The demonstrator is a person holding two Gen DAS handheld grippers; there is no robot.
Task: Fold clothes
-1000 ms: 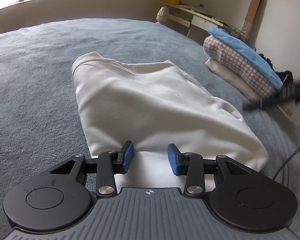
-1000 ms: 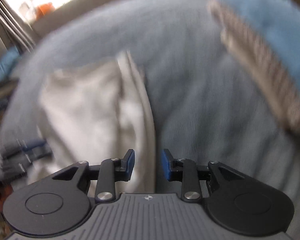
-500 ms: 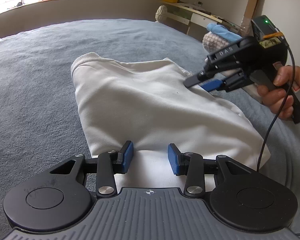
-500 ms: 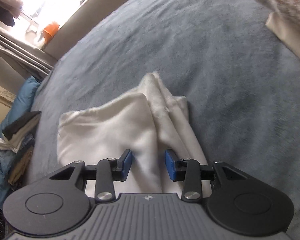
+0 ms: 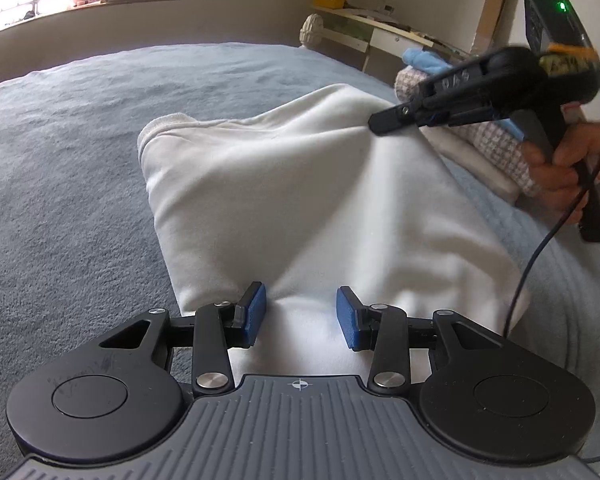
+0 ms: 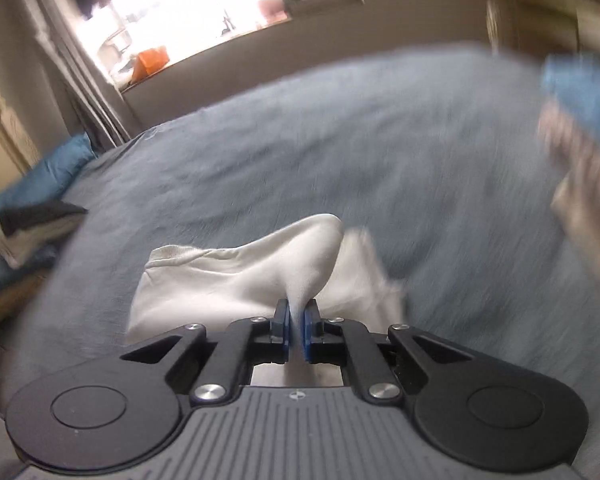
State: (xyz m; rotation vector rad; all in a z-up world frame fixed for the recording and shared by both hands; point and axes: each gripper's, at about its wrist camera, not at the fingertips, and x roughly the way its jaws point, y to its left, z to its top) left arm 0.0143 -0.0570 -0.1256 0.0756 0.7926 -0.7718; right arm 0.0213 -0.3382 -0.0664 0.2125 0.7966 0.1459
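Observation:
A white garment (image 5: 300, 200) lies folded on the grey-blue bed cover (image 5: 60, 160). My left gripper (image 5: 300, 316) stands open at the garment's near edge, its blue pads apart with cloth lying between them. My right gripper (image 5: 384, 122), held by a hand (image 5: 560, 168), is at the garment's far right edge. In the right wrist view its jaws are closing, and the pads of the right gripper (image 6: 296, 324) pinch a raised fold of the white garment (image 6: 228, 280). That edge is pulled up into a peak.
A stack of folded clothes (image 5: 500, 144), with a blue piece on top, sits at the right behind the right gripper. A black cable (image 5: 540, 248) hangs from that gripper over the garment's right side. A desk and a wall stand beyond the bed.
The right gripper came in from the right, reached the garment's far right edge, closed on it and lifted it. The left gripper stayed where it was, still open.

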